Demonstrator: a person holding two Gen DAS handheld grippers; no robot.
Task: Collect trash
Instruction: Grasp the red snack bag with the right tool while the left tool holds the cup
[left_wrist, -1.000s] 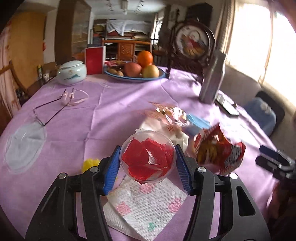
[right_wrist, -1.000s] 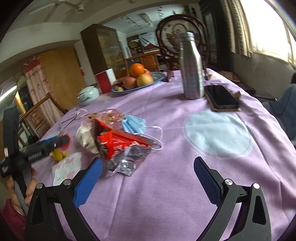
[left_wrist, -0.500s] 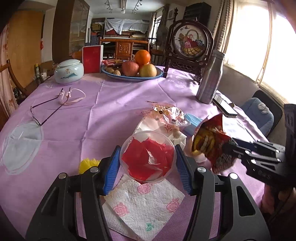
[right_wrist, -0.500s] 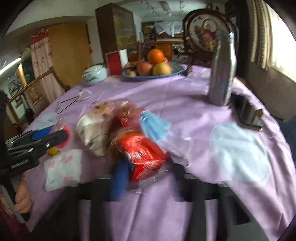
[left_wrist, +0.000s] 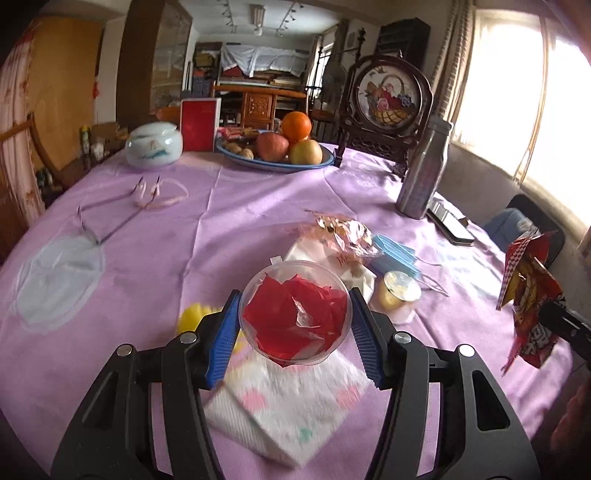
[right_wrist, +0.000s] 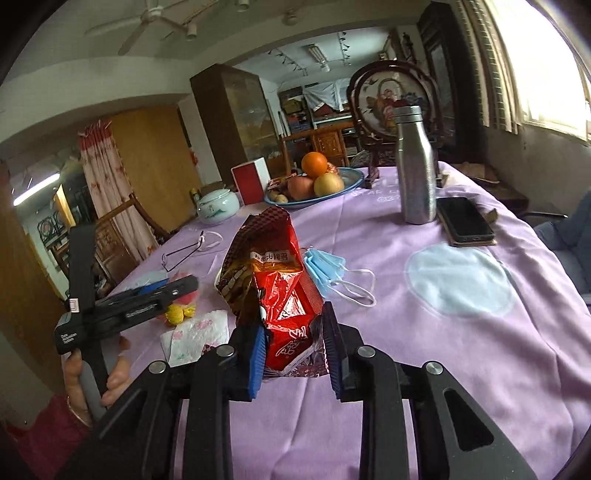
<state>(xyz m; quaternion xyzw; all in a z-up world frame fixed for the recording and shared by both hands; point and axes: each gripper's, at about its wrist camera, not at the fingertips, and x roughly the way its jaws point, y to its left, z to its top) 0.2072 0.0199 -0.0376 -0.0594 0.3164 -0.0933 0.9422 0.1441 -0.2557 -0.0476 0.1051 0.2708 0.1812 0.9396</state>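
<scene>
Right gripper (right_wrist: 293, 349) jaws pinch the light, crinkly snack bag (right_wrist: 275, 280) at its base; left gripper (left_wrist: 293, 321) clasps a thin, crushable plastic cup (left_wrist: 294, 312) by its rim.

Between your left gripper's (left_wrist: 295, 325) blue ribbed pads sits a clear cup (left_wrist: 295, 310) holding crumpled red film; just below the fingertips lies a white napkin (left_wrist: 291, 402) printed with pink roses and green specks; left of them, a yellow wrapper (left_wrist: 192, 317). Your right gripper's (right_wrist: 295, 354) blue pads pinch a red snack bag (right_wrist: 275, 280) with a checked brown-and-white top; beyond its fingers, a pale blue face mask (right_wrist: 321, 267) on the lilac tablecloth (right_wrist: 461, 369).
</scene>
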